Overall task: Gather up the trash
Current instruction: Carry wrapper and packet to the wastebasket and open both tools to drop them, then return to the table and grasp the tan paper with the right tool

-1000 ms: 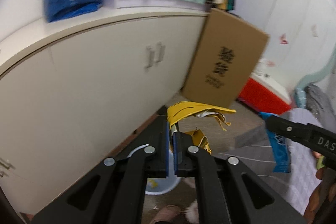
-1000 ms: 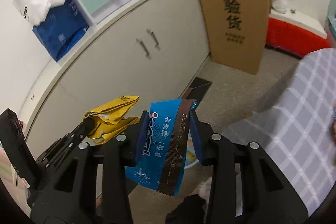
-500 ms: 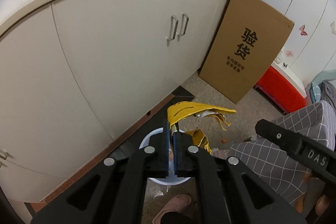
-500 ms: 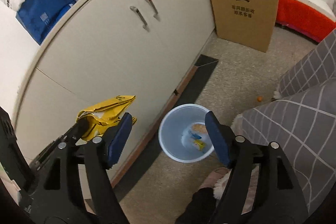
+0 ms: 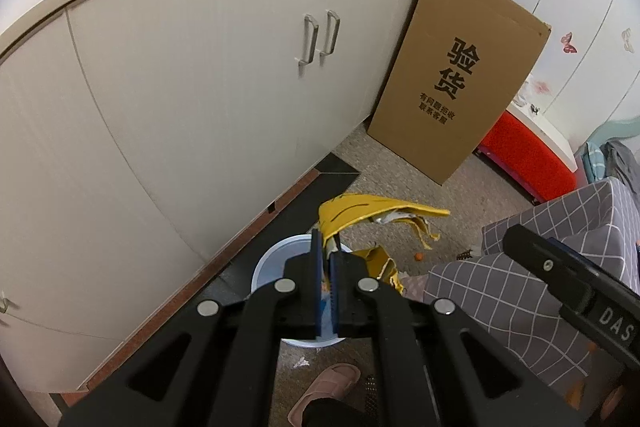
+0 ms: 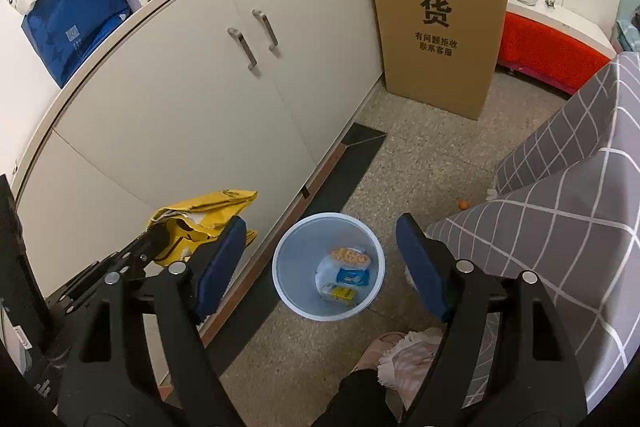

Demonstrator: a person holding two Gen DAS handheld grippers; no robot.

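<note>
A pale blue trash bin (image 6: 289,259) stands on the floor by the cupboard, with several wrappers in it, among them a blue wrapper (image 6: 352,277). My right gripper (image 6: 320,227) hangs above the bin; its jaws are opening and nothing is between them. My left gripper (image 5: 326,247) is shut on a crumpled yellow wrapper (image 5: 360,211), held over the bin's rim (image 5: 272,259). In the right wrist view the yellow wrapper (image 6: 208,211) and the left gripper (image 6: 156,235) sit left of the bin.
A cream cupboard (image 5: 200,87) runs along the left. A tall cardboard box (image 6: 436,7) leans at its far end, next to a red box (image 6: 548,51). Grey checked cloth (image 6: 560,227) fills the right. A person's slippered foot (image 5: 328,387) is near the bin.
The right gripper opened and let go of the blue wrapper, which now lies in the bin. Both grippers sank toward the bin; the left kept its grip.
</note>
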